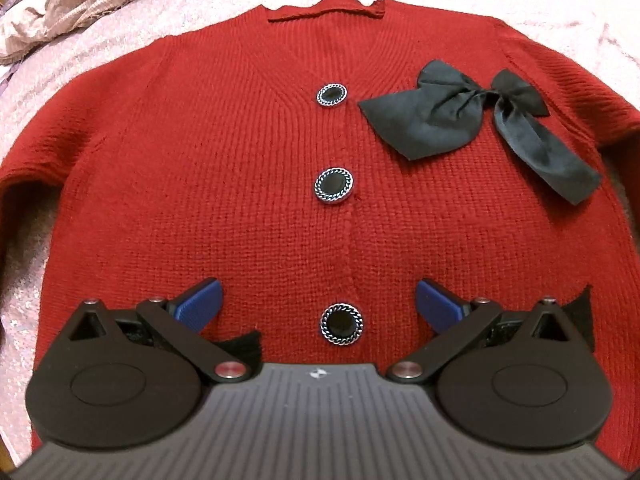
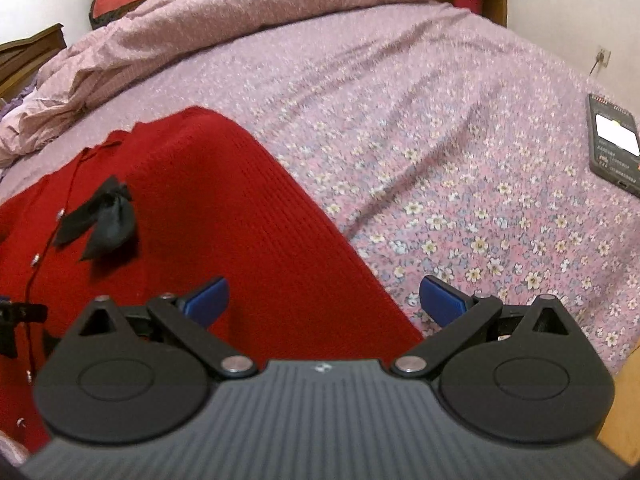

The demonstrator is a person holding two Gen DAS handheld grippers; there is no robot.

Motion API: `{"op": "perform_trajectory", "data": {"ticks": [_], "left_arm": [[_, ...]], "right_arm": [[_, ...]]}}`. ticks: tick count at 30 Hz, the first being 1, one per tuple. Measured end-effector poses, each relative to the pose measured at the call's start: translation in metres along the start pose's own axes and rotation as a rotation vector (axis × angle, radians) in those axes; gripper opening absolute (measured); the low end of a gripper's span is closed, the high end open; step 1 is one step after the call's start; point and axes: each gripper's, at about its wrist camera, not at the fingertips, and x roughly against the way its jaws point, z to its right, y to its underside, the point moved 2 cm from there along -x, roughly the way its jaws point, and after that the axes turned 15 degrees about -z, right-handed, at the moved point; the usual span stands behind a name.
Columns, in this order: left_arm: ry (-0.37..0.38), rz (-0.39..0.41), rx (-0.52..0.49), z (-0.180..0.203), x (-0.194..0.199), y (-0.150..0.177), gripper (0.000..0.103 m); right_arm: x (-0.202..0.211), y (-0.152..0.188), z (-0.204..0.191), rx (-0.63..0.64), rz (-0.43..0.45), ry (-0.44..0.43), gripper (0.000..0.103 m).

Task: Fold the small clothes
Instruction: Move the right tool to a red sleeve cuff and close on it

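A small red knitted cardigan (image 1: 240,152) lies flat, front up, on the bed, with black round buttons (image 1: 334,188) down its middle and a black bow (image 1: 472,116) on the chest. My left gripper (image 1: 318,300) hovers open above the lower hem, its blue pads (image 1: 204,296) either side of the lowest button. In the right wrist view the same cardigan (image 2: 224,216) fills the lower left, its sleeve running toward me. My right gripper (image 2: 324,300) is open over the sleeve's edge, one pad above red knit, the other above the sheet.
The bed has a pink flowered sheet (image 2: 460,184). A crumpled pink duvet (image 2: 224,24) is piled at the far side. A dark phone (image 2: 614,144) with a lit screen lies on the sheet at the right. A wooden bed edge (image 2: 624,412) shows bottom right.
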Motion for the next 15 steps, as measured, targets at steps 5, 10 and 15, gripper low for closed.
{"op": "perform_trajectory", "data": {"ticks": [5,10,15], "left_arm": [[-0.002,0.002,-0.002,0.0,-0.003,0.0,0.103],[0.001,-0.001,-0.008,0.0,-0.006,-0.002,0.103],[-0.002,0.003,-0.012,0.0,-0.007,-0.002,0.103]], "right_arm": [[-0.01,0.006,0.008,-0.008,-0.027,-0.023,0.103],[-0.012,0.009,0.01,0.02,-0.058,-0.029,0.103],[-0.009,0.012,0.009,0.054,-0.097,-0.026,0.103]]}}
